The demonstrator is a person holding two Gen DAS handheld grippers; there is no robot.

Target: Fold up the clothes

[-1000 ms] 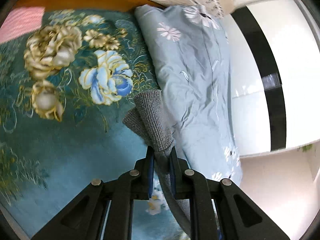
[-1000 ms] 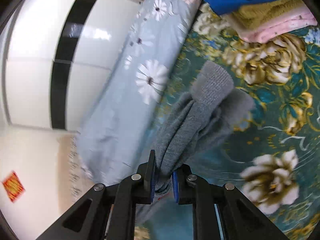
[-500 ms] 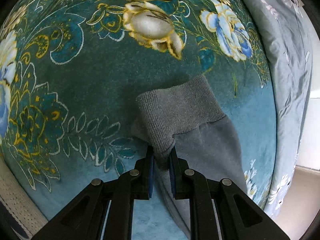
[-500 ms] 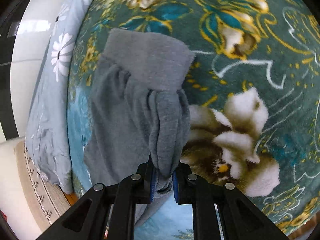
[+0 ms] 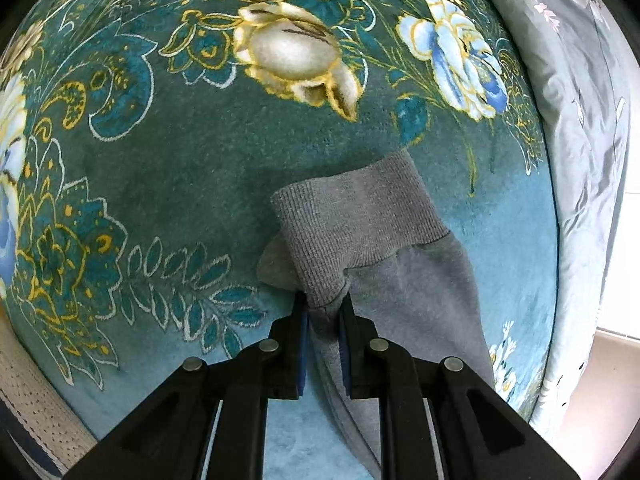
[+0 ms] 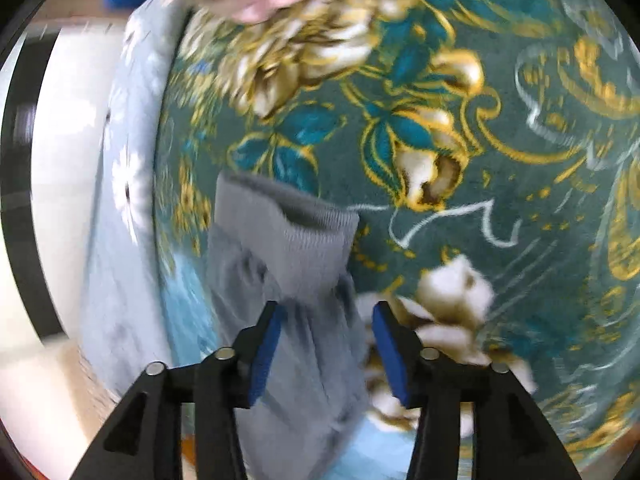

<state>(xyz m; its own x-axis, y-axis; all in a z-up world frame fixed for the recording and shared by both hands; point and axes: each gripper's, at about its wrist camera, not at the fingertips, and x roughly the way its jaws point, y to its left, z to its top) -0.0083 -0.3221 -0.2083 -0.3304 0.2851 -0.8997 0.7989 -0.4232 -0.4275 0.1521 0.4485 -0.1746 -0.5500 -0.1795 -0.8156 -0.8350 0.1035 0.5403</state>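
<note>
Both claws lowered since earlier frame. Right gripper (image 6: 326,350) jaws opening, releasing grey garment (image 6: 288,280) at lower centre. Left gripper (image 5: 323,322) pinches ribbed cuff (image 5: 352,224), pinning it flat on floral blanket (image 5: 168,152) for folding.

Left gripper (image 5: 323,312) is clamped on the grey garment (image 5: 384,264) right by its ribbed cuff. It's lying on a teal floral blanket (image 5: 168,152), pale blue quilt (image 5: 580,128) alongside.
</note>
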